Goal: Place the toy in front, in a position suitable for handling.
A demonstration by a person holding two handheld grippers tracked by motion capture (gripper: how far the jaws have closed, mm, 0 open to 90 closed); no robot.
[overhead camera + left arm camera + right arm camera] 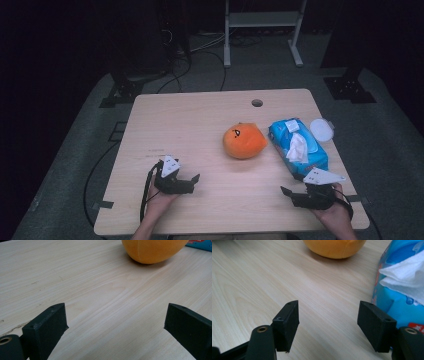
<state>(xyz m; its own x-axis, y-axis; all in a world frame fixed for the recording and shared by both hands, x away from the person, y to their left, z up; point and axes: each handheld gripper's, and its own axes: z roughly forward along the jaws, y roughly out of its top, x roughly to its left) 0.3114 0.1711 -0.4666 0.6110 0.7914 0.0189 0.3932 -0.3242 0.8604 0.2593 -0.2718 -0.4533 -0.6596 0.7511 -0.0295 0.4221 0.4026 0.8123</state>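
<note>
Lying flat: blue wipes pack [298, 146] | label print unreadable | orange plush [244, 141] beside

plush toy [244, 141] mid-table [190, 115], wipes pack [298, 145] just right, lid [321, 129] beyond

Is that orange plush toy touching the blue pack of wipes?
Apart. The high view shows a strip of bare table between the orange plush toy and the blue pack of wipes.

Hand-held gripper [328, 320] gaping over bare table [249, 285] — orange plush [334, 247], blue wipes pack [397, 305] beside
</note>
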